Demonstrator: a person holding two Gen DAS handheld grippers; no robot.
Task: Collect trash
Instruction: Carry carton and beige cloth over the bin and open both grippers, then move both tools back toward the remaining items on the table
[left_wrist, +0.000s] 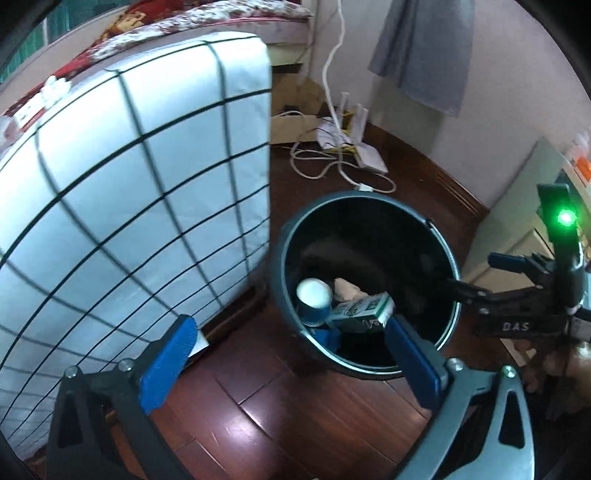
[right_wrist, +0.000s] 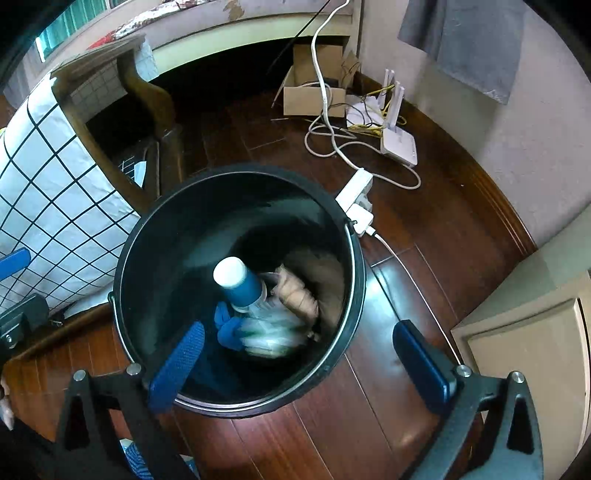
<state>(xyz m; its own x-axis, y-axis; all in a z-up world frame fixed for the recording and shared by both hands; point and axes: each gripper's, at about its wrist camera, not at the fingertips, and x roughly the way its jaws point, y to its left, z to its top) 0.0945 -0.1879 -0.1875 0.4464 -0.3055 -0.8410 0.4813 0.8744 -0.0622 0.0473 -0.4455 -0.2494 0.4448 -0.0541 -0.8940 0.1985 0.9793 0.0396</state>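
Observation:
A black bucket stands on the wooden floor as the trash bin. Inside lie a blue cup with a white end, a green-and-white carton and beige crumpled paper. My left gripper hangs open over the bucket's near rim, nothing between its blue fingers. In the right wrist view the bucket fills the middle, with the cup, the paper and the blurred carton. My right gripper is open above the rim and holds nothing.
A mattress in a white grid cover leans just left of the bucket. Behind lie a power strip, cables, a white router and a cardboard box. A pale cabinet stands at the right.

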